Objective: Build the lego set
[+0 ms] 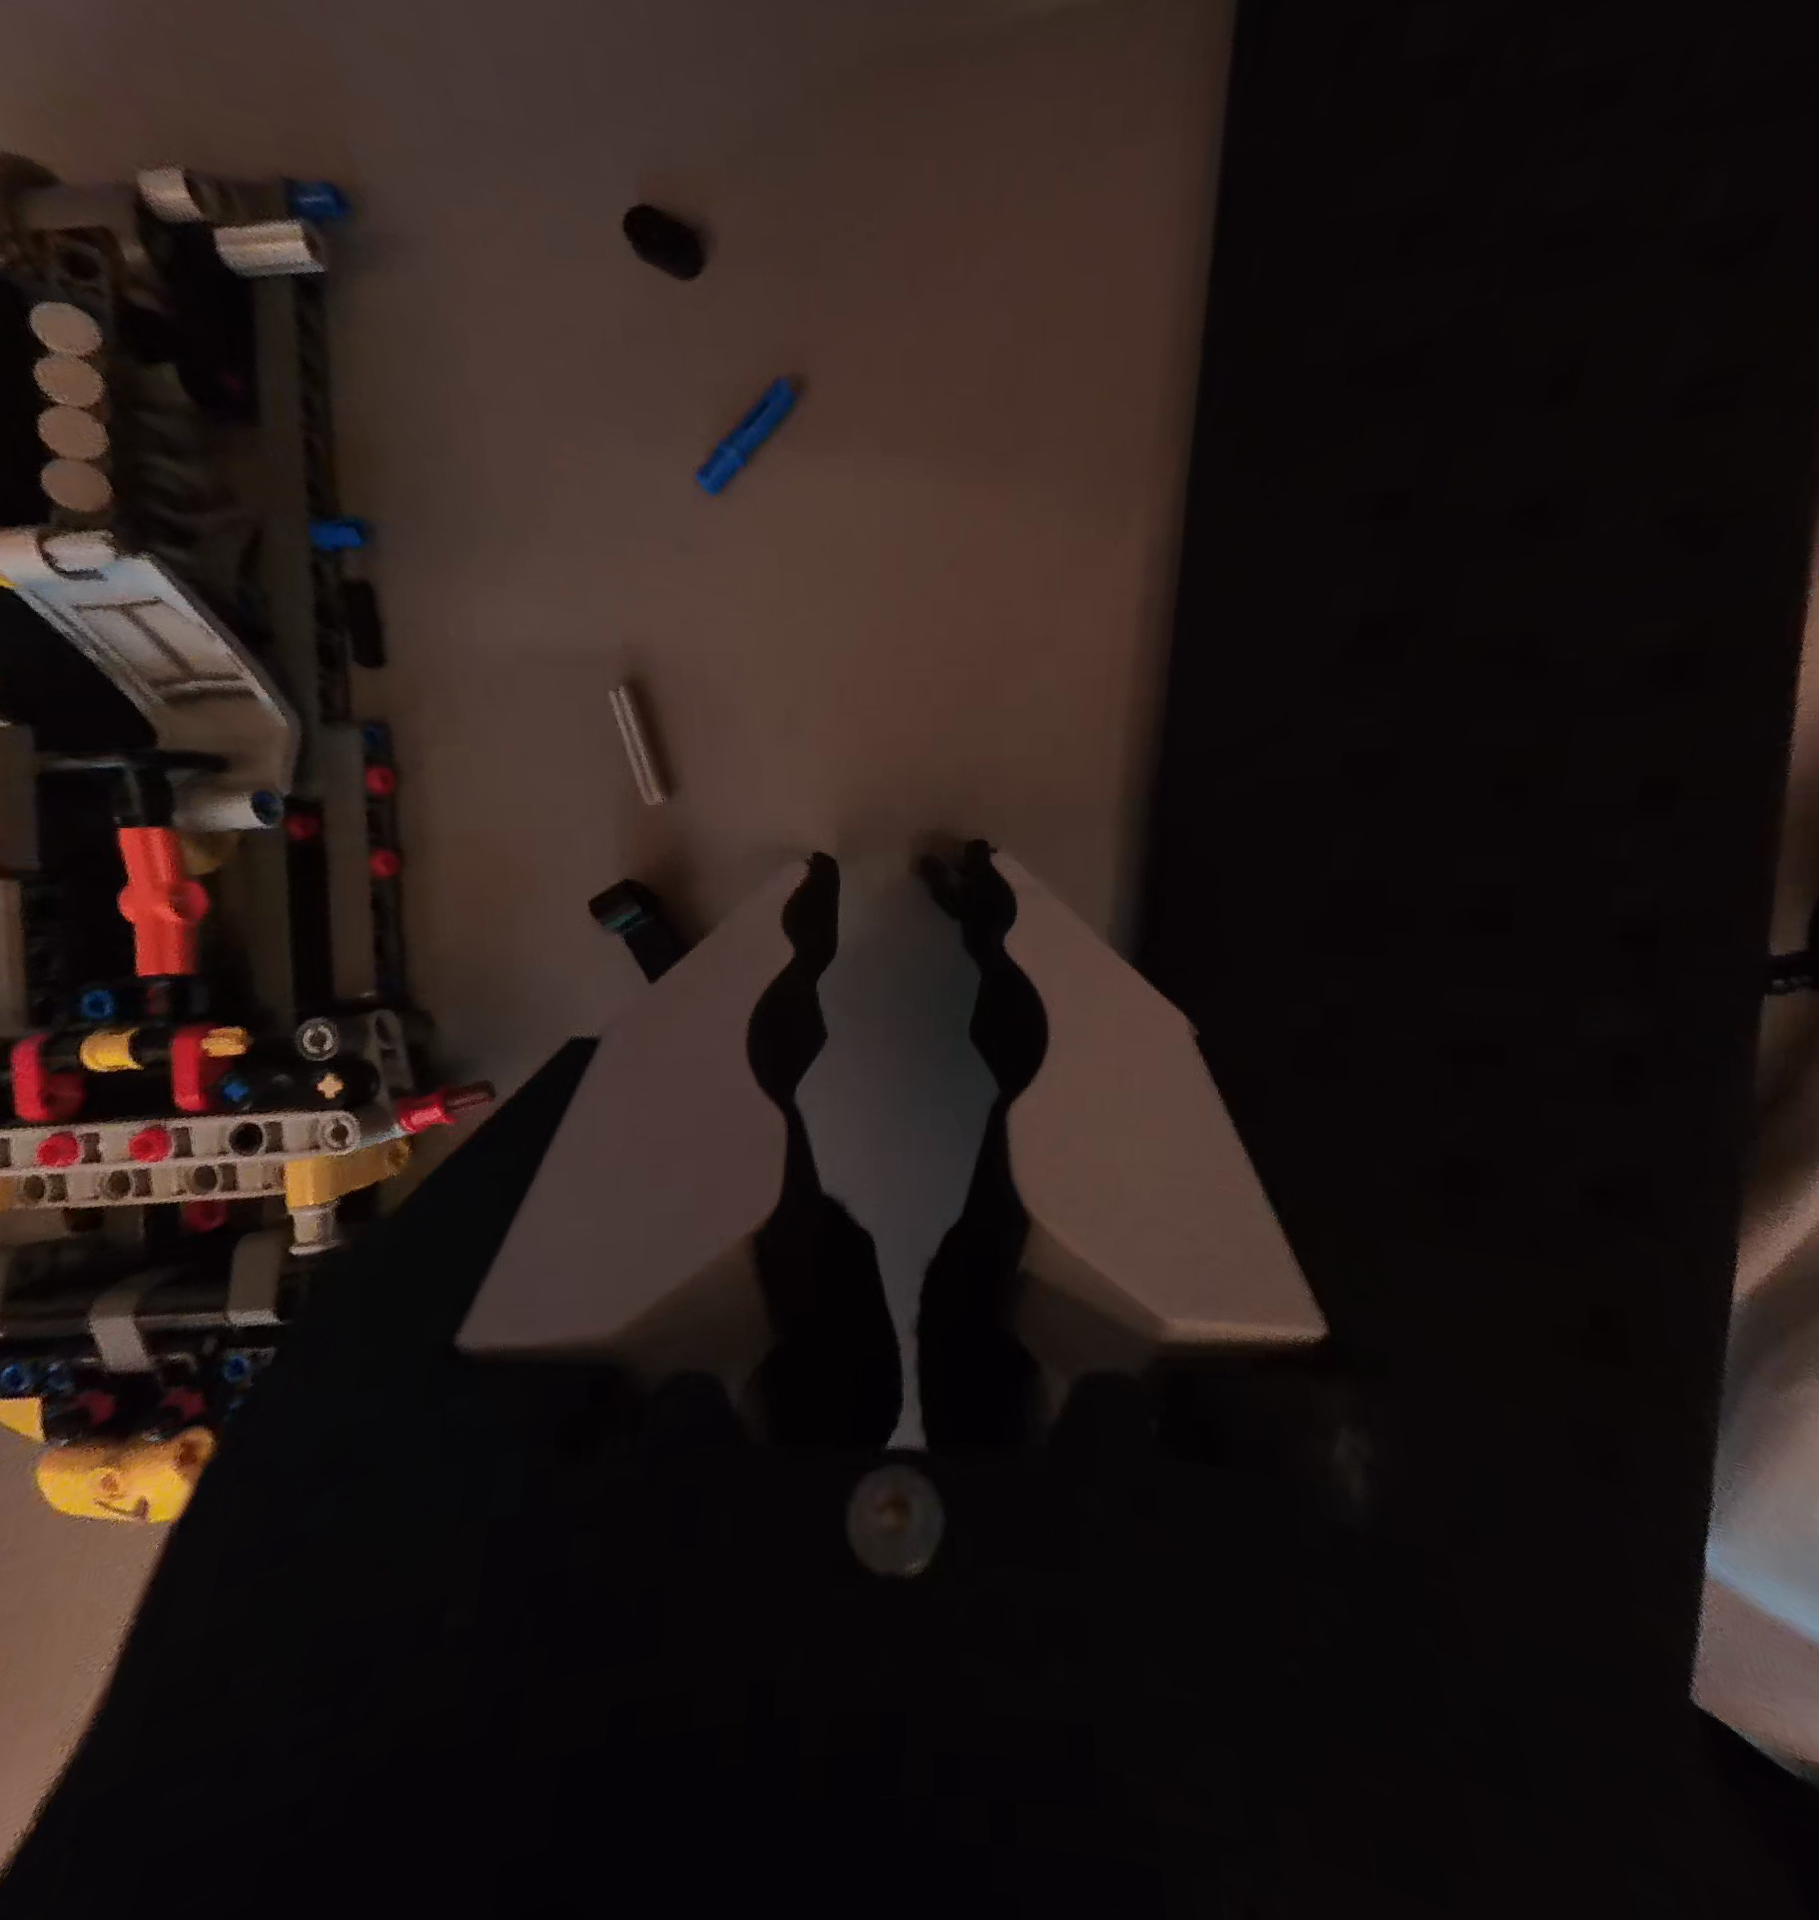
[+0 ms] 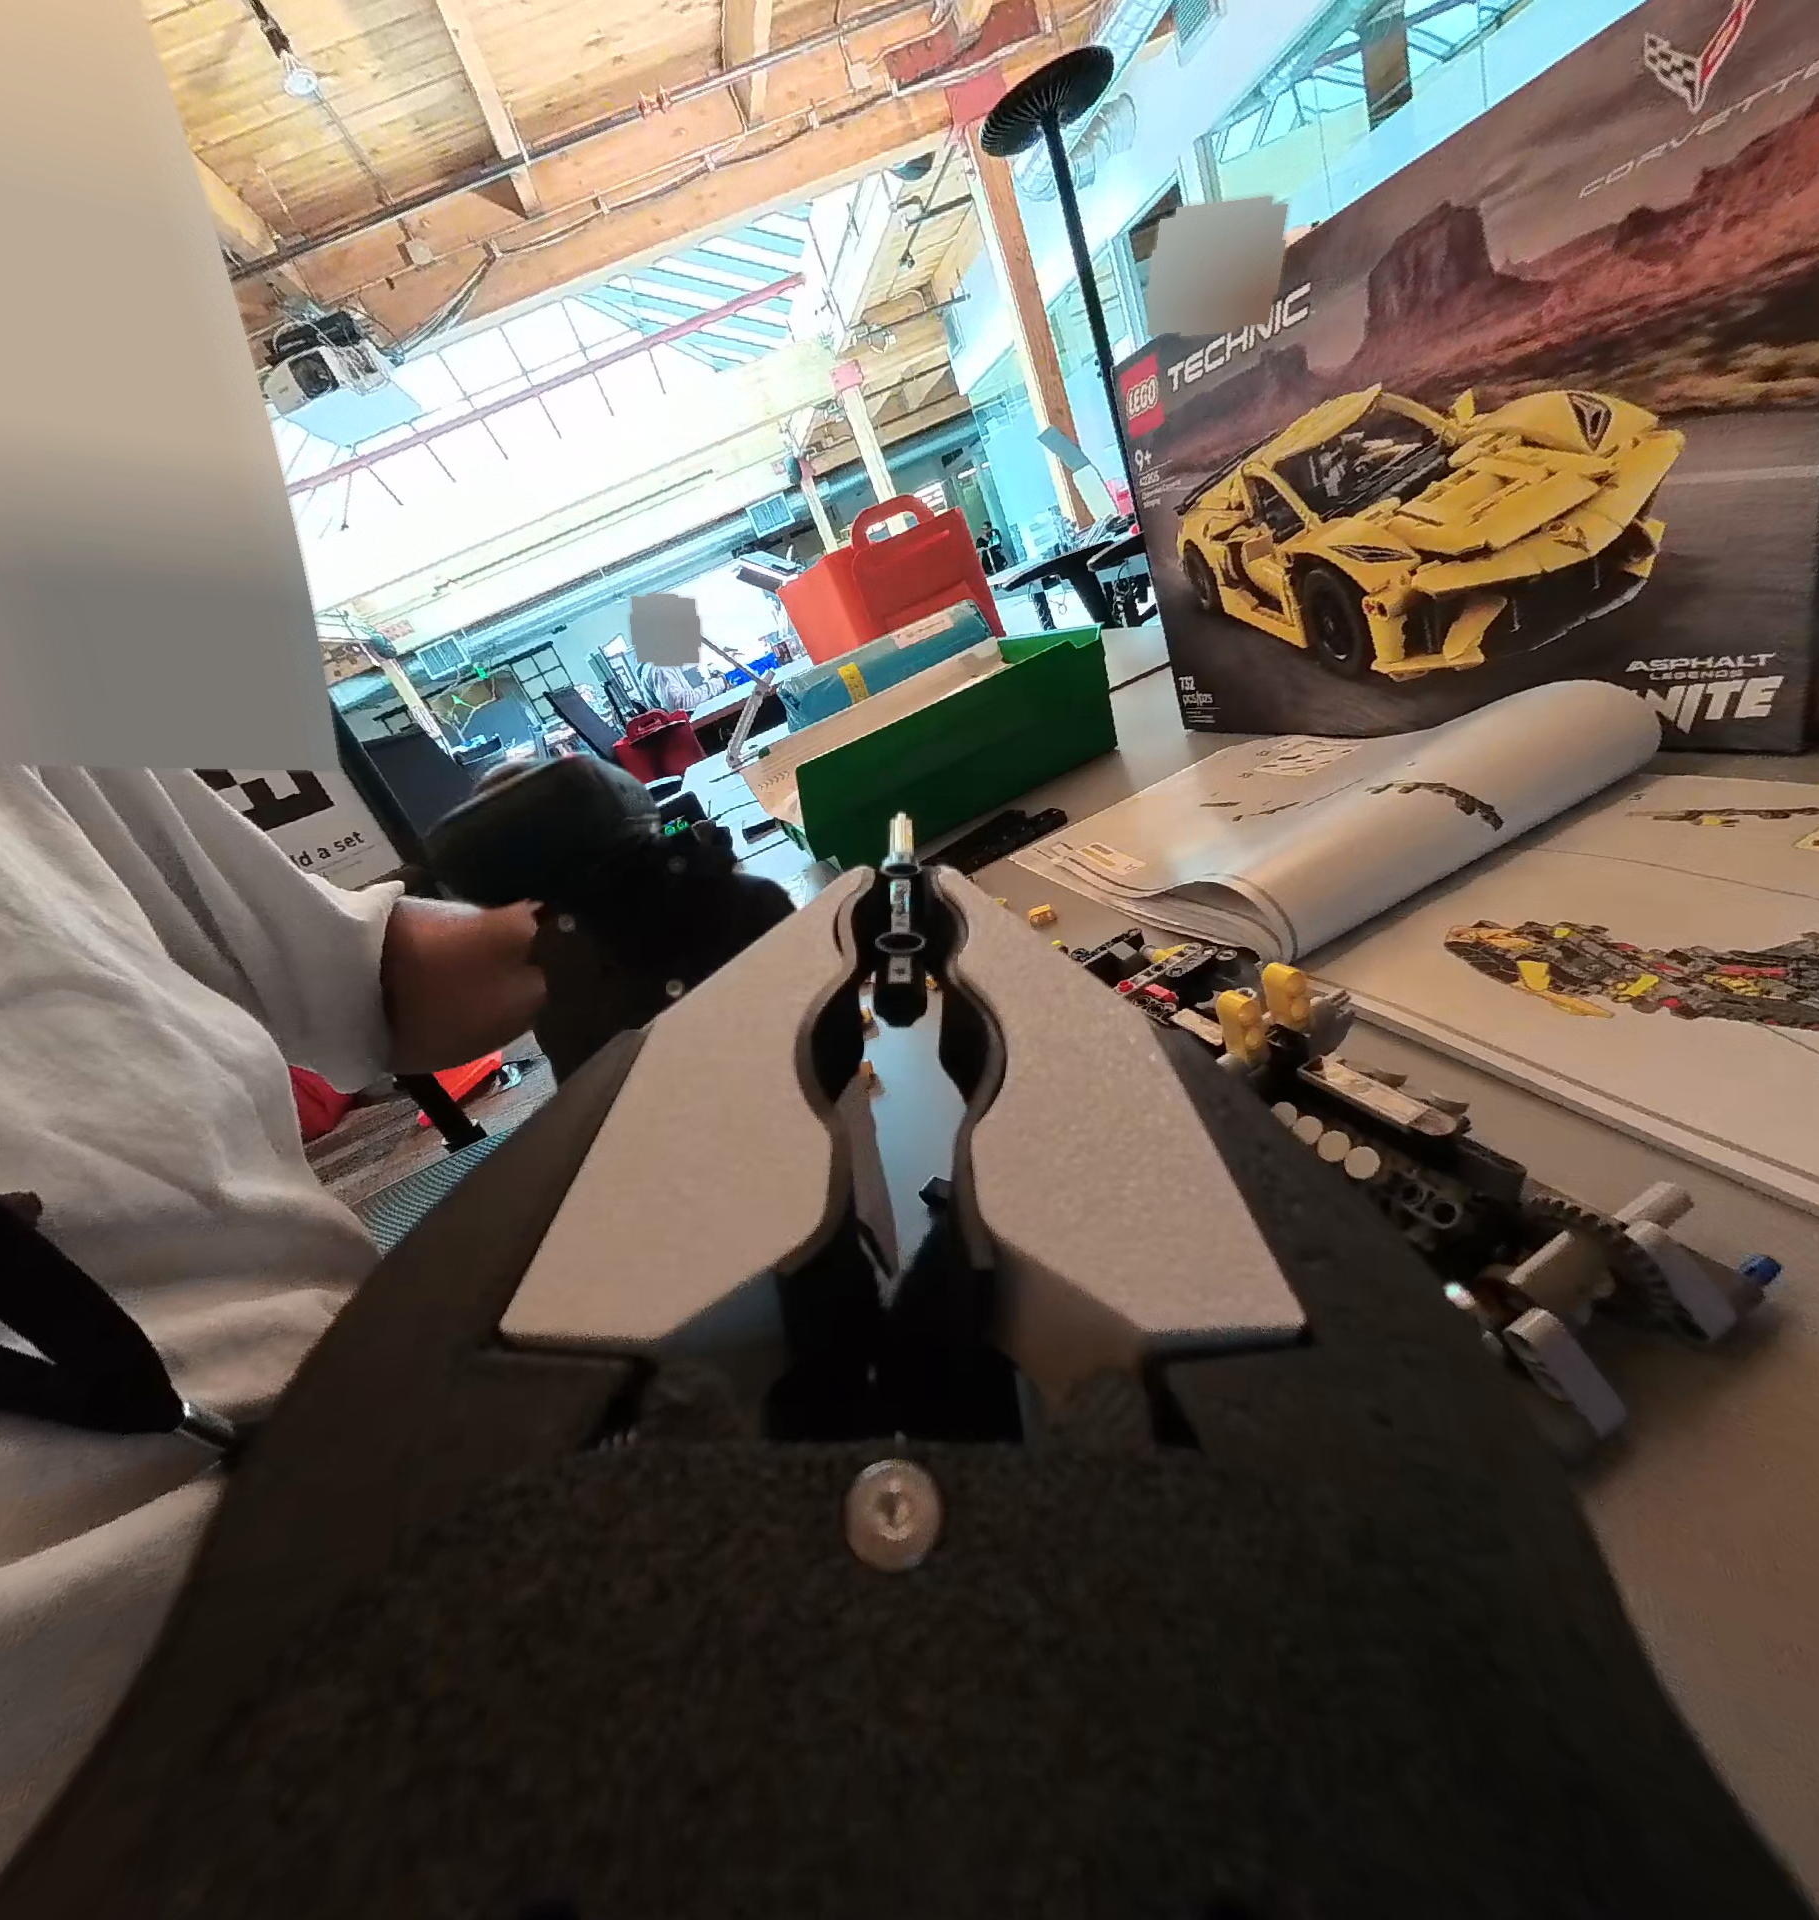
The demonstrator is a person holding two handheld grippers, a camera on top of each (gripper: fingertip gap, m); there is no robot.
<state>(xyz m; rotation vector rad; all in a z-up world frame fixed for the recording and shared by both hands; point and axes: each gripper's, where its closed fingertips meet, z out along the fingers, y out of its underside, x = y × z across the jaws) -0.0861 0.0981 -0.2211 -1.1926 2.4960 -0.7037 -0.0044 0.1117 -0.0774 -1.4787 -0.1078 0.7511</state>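
In the left wrist view the part-built car chassis [image 1: 157, 779] lies at the left on the pale table [image 1: 884, 468]. My left gripper [image 1: 897, 862] is open and empty, just above the table. Loose pieces lie ahead of it: a grey axle [image 1: 639, 743], a blue pin [image 1: 749, 434], a small black piece [image 1: 664, 241], and a black piece [image 1: 635, 925] beside the left finger. In the right wrist view my right gripper [image 2: 900, 883] is shut on a thin black connector with a pale axle tip [image 2: 900, 840], held in the air left of the chassis [image 2: 1404, 1153].
An open instruction booklet [image 2: 1404, 842] lies right of the chassis, with the set's box [image 2: 1507, 468] behind it. A green tray [image 2: 967, 727] stands at the back. A person's hand [image 2: 458, 966] holds the left gripper [image 2: 614, 883]. A dark band [image 1: 1456, 831] runs along the table's right side. The black piece [image 1: 635, 925] is about 4 centimetres from my left fingertips and 15 centimetres from my right.
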